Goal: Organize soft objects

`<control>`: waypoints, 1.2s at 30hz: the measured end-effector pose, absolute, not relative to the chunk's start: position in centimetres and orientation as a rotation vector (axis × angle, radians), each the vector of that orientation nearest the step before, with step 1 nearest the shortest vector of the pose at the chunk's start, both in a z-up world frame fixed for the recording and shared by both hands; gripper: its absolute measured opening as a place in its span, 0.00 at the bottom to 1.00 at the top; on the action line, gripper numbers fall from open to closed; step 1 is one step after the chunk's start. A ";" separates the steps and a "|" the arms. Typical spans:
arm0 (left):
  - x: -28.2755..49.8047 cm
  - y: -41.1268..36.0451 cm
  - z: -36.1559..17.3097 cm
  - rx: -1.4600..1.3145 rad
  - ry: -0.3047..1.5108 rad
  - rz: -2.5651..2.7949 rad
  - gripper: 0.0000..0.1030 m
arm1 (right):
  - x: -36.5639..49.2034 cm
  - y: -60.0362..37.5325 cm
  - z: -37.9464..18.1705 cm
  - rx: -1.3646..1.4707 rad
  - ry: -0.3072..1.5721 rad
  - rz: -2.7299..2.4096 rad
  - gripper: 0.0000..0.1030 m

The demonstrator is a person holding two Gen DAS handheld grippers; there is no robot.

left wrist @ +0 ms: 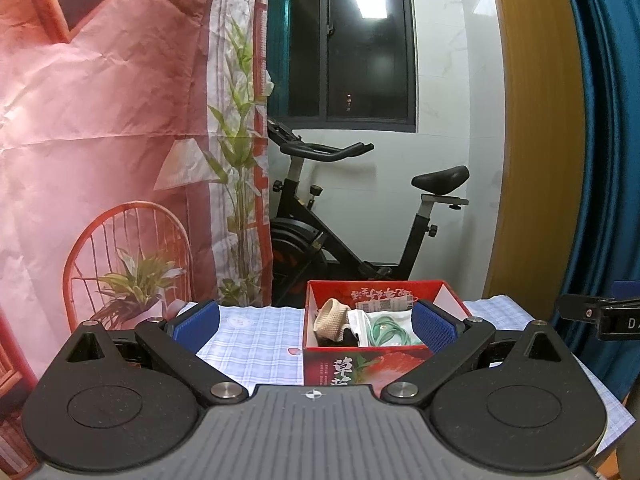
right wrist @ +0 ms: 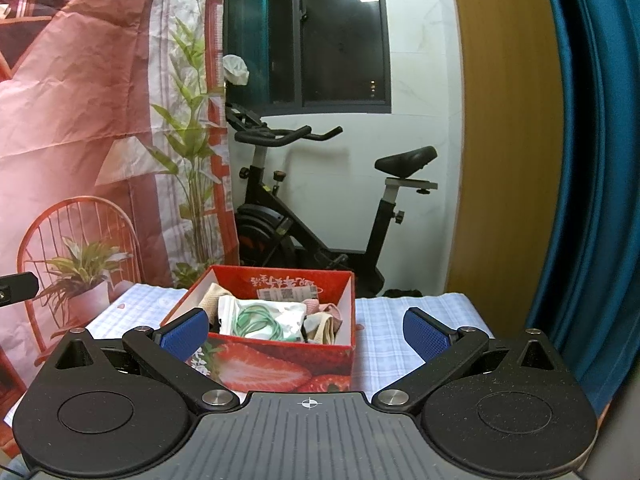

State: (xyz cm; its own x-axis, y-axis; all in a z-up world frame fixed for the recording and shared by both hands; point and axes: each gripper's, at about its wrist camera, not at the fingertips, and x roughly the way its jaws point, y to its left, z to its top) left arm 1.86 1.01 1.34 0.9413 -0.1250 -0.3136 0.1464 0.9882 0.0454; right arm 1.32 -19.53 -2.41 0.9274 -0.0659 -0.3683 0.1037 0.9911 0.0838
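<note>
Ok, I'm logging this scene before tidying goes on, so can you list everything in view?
Strawberry box: one, red, open, on the table.
Green cord: one coil, on the white packet in the box.
White packet: one, in the box.
Beige cloth: one, at the box's left side.
Pink cloth: one, at the box's right side.
Tablecloth: one, pale blue check, under the box.
Exercise bike: one, black, behind the table.
Printed backdrop: one, pink-red, on the left.
Window: one, dark.
Curtain: one, blue, on the right.
Left gripper: fingers open, empty.
Right gripper: fingers open, empty.
</note>
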 end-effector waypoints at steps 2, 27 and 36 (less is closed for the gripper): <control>1.8 1.0 1.4 0.067 0.315 -0.139 1.00 | 1.3 -19.5 -2.5 0.103 0.373 -0.089 1.00; 1.6 0.8 1.4 0.068 0.324 -0.146 1.00 | 1.4 -19.8 -2.9 0.105 0.376 -0.089 1.00; 1.7 0.8 1.3 0.068 0.324 -0.148 1.00 | 1.4 -20.0 -3.2 0.107 0.379 -0.090 1.00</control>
State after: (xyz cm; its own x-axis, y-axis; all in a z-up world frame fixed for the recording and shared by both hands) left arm 1.68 0.79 1.33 0.9371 -0.1343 -0.3221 0.1560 0.9869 0.0424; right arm 1.39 -19.97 -3.21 0.9253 -0.0678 -0.3732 0.1078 0.9903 0.0873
